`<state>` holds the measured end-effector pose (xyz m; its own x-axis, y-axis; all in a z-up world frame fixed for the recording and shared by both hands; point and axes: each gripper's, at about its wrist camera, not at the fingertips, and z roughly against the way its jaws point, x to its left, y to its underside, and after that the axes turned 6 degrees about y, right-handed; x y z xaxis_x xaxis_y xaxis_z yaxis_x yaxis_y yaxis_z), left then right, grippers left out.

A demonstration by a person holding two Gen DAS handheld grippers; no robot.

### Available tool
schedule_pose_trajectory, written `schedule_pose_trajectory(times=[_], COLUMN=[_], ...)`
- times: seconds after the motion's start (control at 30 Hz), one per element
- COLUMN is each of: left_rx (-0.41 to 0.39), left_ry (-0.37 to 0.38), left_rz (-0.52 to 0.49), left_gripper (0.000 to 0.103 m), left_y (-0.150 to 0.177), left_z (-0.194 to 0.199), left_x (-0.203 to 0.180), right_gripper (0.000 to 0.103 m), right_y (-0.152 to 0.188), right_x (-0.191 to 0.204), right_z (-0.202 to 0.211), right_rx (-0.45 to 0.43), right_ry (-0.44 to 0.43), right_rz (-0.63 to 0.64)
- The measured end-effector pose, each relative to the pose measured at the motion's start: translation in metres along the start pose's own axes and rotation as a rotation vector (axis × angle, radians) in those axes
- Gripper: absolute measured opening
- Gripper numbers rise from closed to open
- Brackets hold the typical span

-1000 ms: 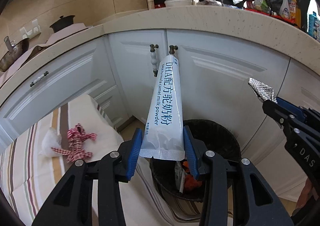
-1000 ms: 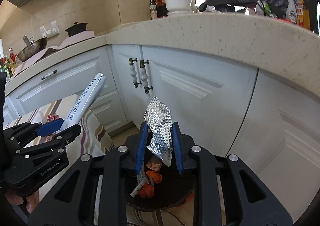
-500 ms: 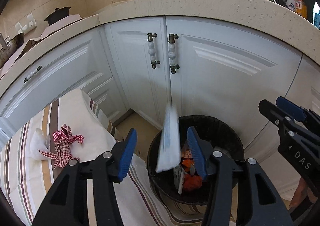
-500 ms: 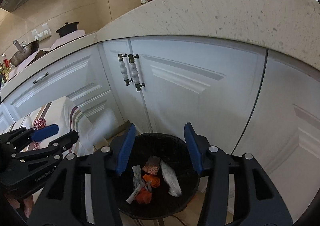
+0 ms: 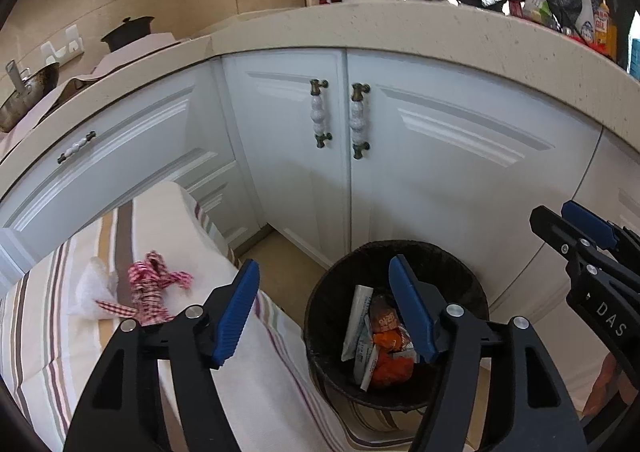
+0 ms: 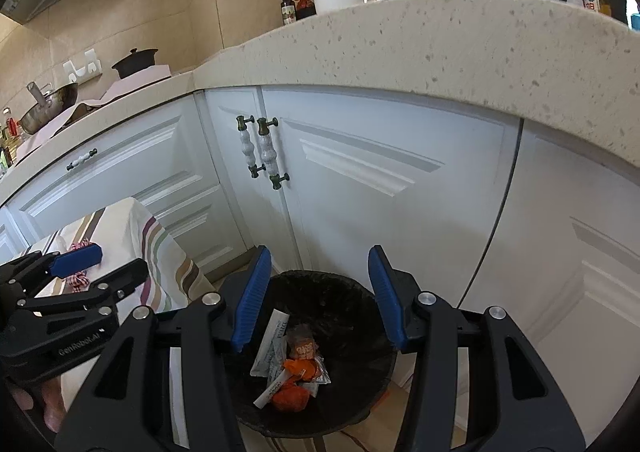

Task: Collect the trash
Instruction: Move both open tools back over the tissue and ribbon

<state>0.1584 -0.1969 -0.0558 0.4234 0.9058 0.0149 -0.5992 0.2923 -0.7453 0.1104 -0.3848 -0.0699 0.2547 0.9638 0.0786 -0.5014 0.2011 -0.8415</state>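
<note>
A black trash bin (image 5: pixel 320 308) (image 6: pixel 344 300) stands on the floor against the white cabinets. Inside it lie a long white powder sachet (image 5: pixel 356 320) (image 6: pixel 270 344), a silver foil wrapper (image 6: pixel 320 372) and orange wrappers (image 5: pixel 388 364) (image 6: pixel 296 392). My left gripper (image 5: pixel 322 272) hangs over the bin's left rim, its jaws opening, with nothing between them. Above the bin my right gripper (image 6: pixel 318 256) is open and empty. Each gripper also shows at the edge of the other's view: the right gripper (image 5: pixel 552 212) and the left gripper (image 6: pixel 120 260).
A striped cloth (image 5: pixel 60 332) covers a surface left of the bin, with a red-checked ribbon (image 5: pixel 156 288) and a white tissue (image 5: pixel 92 288) on it. Cabinet doors (image 5: pixel 440 172) stand behind the bin, and a stone countertop (image 6: pixel 440 52) overhangs them.
The left jaws let go of the white sachet and the right jaws let go of the foil wrapper. Both pieces fell into the bin. Both pairs of jaws stand wider.
</note>
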Motion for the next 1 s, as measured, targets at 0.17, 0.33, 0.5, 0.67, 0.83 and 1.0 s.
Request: schedule_pose_trajectory(times=[0.17,0.33,0.5,0.67,0.83,1.0], left_rx=[-0.025,-0.036,-0.036,-0.036,-0.037,-0.031], left_ry=[-0.033,-0.088,-0.158,-0.237,-0.310,-0.370], left_rz=[0.021,0.064,0.137,0.210,0.285,0.344], left_gripper=[0.068,0.069,0.069,0.069,0.069,0.069], left_y=[0.002,0.014,0.029,0.047,0.065,0.081], left_z=[0.018,0.041,0.065,0.087,0.106,0.120], left_x=[0.019,0.051,0.092,0.134,0.174,0.208], right_gripper=[0.050,0.050,0.049,0.049,0.049,0.049], right_y=[-0.004,-0.008,-0.011,-0.008,-0.006,-0.003], right_x=[0.015,0.043,0.080,0.118,0.159,0.197], right_z=[0.009,0.017,0.022,0.025,0.025,0.019], right_rx=[-0.016,-0.028,-0.032,-0.021,-0.004,0.026], right_ry=[-0.027,-0.084,-0.150,-0.212,-0.276,-0.326], right_rz=[0.017,0.050,0.094,0.146,0.200,0.246])
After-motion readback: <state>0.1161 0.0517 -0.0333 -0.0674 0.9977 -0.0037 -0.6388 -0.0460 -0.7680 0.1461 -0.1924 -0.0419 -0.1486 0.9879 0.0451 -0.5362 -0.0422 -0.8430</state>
